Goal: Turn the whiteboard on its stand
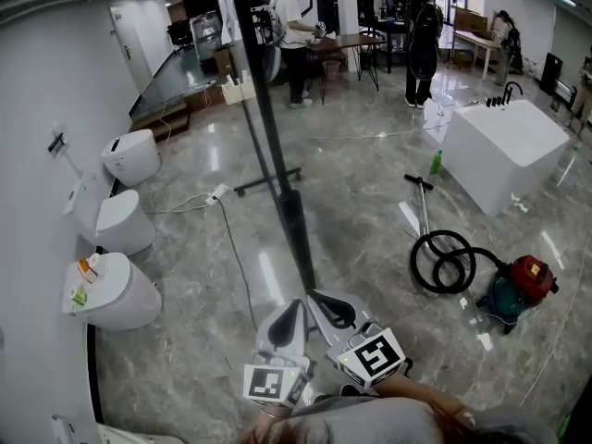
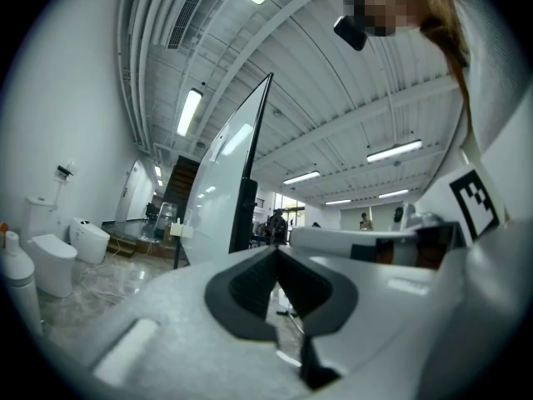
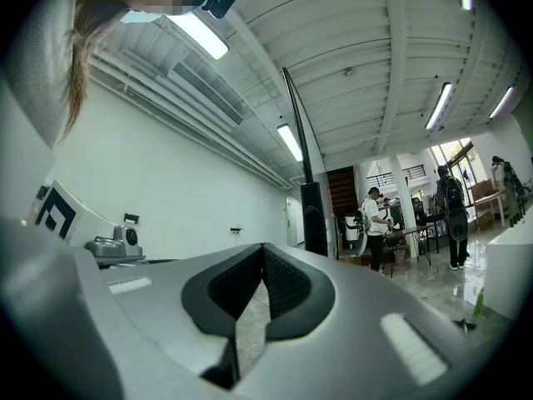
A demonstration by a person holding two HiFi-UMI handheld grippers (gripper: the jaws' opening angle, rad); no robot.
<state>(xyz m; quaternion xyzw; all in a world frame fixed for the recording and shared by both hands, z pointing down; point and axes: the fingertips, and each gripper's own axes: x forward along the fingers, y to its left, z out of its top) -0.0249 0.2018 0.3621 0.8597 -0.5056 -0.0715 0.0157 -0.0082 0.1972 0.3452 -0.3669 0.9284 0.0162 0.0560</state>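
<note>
The whiteboard shows edge-on in the head view, a thin dark line running from the top down to a thicker black frame end. Its stand's foot rests on the grey floor. In the left gripper view the whiteboard tilts up to the left of the jaws, its white face showing. The right gripper view has its black edge rising just right of the jaws. My left gripper and right gripper sit side by side just below the board's near end, both shut on nothing.
Three white toilets line the left wall. A red and teal vacuum cleaner with a coiled hose lies at the right, beyond it a white bathtub. A cable crosses the floor. People stand at tables far back.
</note>
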